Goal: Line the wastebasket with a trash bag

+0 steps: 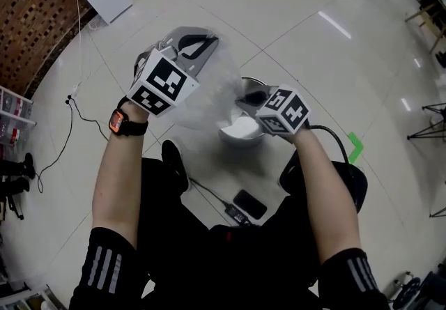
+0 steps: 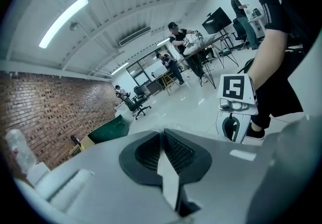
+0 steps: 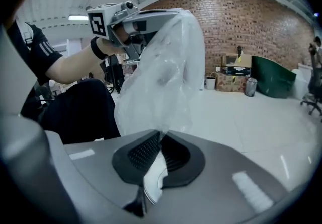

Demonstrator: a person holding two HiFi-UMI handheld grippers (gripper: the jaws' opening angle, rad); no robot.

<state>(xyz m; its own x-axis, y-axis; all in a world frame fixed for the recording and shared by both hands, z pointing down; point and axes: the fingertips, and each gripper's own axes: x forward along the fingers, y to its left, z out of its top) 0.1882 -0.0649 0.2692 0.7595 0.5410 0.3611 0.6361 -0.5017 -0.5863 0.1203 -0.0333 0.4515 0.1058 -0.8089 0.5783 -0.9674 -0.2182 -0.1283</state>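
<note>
Pale glossy floor tiles [image 1: 334, 37] spread all around me, with a brick wall [image 1: 28, 16] off at the left of the head view. Just below my hands the round metal wastebasket [image 1: 240, 140] stands on the floor, and a dark phone [image 1: 249, 204] lies nearer my feet. My left gripper [image 1: 201, 42] is held up high and fully closed, its 2 jaws pinching an edge of the clear trash bag [image 1: 209, 89]. Its own view shows a strip of film caught between the ribbed pads [image 2: 178, 152]. My right gripper [image 1: 249, 99] sits lower, right over the wastebasket's rim, and it is clamped tight too, with film squeezed between its jaws. The trash bag hangs crumpled between the 2 grippers, draping down from the left one above the wastebasket. Whether its lower end reaches into the wastebasket I cannot tell.
</note>
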